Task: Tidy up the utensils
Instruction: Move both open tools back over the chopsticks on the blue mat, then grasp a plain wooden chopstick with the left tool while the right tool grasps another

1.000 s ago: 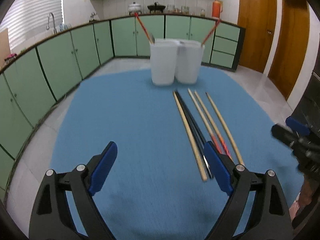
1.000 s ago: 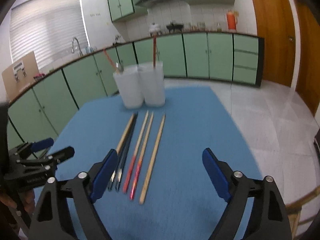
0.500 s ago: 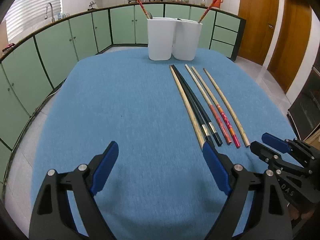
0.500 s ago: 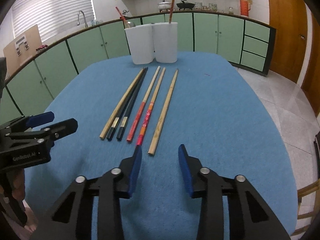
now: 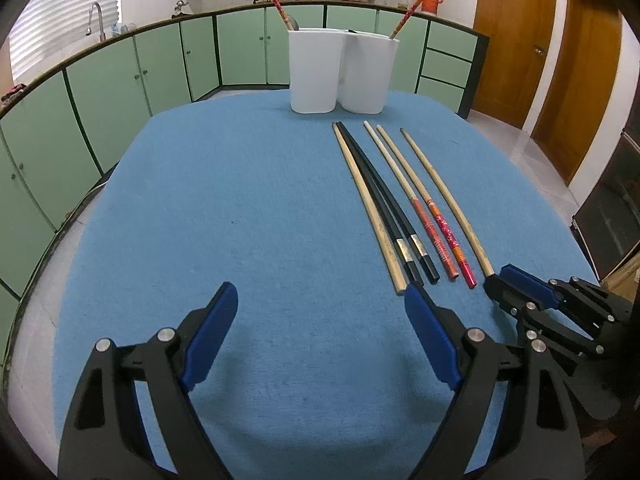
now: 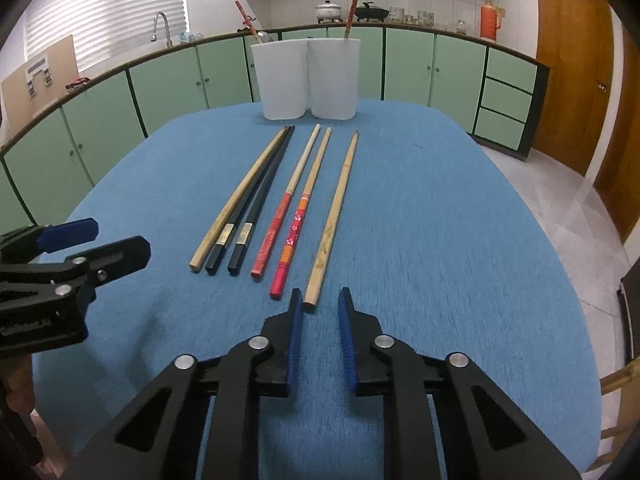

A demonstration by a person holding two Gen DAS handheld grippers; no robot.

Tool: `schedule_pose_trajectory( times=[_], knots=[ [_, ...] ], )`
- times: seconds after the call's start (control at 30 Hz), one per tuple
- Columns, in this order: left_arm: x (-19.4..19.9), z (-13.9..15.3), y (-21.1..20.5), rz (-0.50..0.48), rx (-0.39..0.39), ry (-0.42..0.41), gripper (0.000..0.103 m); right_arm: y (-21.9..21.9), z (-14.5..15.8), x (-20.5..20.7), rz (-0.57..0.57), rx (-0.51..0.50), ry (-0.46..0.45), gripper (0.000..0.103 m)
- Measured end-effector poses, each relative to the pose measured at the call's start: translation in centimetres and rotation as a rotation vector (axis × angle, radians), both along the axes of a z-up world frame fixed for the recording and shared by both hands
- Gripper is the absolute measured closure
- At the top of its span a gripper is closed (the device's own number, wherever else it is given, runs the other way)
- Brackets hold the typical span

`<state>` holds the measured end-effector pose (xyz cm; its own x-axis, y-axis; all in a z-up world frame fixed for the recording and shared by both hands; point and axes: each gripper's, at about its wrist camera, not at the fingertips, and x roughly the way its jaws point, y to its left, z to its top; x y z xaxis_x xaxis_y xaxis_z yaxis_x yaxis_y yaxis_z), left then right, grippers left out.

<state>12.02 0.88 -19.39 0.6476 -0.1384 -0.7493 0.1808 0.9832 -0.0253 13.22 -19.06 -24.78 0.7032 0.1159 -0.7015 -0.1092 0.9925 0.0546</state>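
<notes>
Several chopsticks lie side by side on the blue table (image 6: 440,240): a bamboo one (image 6: 334,216) at the right, two red-ended ones (image 6: 294,226), two black ones (image 6: 256,204) and a pale one (image 6: 236,200). Two white cups (image 6: 308,78) stand at the far edge, each holding a red chopstick. My right gripper (image 6: 319,300) is narrowly open, empty, its tips flanking the near end of the bamboo chopstick. My left gripper (image 5: 320,312) is wide open and empty, left of the row (image 5: 400,204). The right gripper also shows in the left wrist view (image 5: 516,284).
Green kitchen cabinets (image 5: 120,80) curve around the back and left. Wooden doors (image 5: 552,40) stand at the right. The table's right edge drops to a tiled floor (image 6: 580,200).
Both grippers have come lower and nearer the chopsticks' near ends. My right gripper has narrowed from wide open to a small gap at the bamboo chopstick's end.
</notes>
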Motion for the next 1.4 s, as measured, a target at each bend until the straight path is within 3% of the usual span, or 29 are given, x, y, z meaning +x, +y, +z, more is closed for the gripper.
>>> schedule_pose_trajectory(
  times=[0.07, 0.43, 0.77, 1.0, 1.13, 1.27, 1.4],
  knots=[
    [0.0, -0.1, -0.2, -0.003, -0.005, 0.002, 0.022, 0.1, -0.1, 0.0, -0.003, -0.005, -0.007, 0.096],
    [0.1, -0.7, -1.6, -0.032, -0.01, 0.019, 0.024, -1.3, 0.0, 0.2, -0.028, 0.026, 0.002, 0.096],
    [1.3, -2.2, -2.7, -0.009, 0.011, 0.068, 0.035, -1.8, 0.0, 0.2, -0.031, 0.044, 0.004, 0.096],
    [1.5, -2.3, -3.5, 0.008, 0.022, 0.048, 0.041, -2.1, -0.1, 0.3, -0.03, 0.057, 0.004, 0.096],
    [1.5, -2.3, -3.9, 0.018, 0.018, 0.021, 0.059, -2.1, -0.3, 0.3, -0.029, 0.06, 0.001, 0.096],
    [1.5, -2.2, -3.9, 0.002, -0.011, 0.02, 0.101, -2.2, -0.3, 0.2, -0.03, 0.069, 0.0, 0.096],
    [1.3, -2.0, -3.5, 0.01, -0.037, 0.014, 0.1, -2.3, -0.2, 0.2, -0.03, 0.07, 0.001, 0.096]
  ],
)
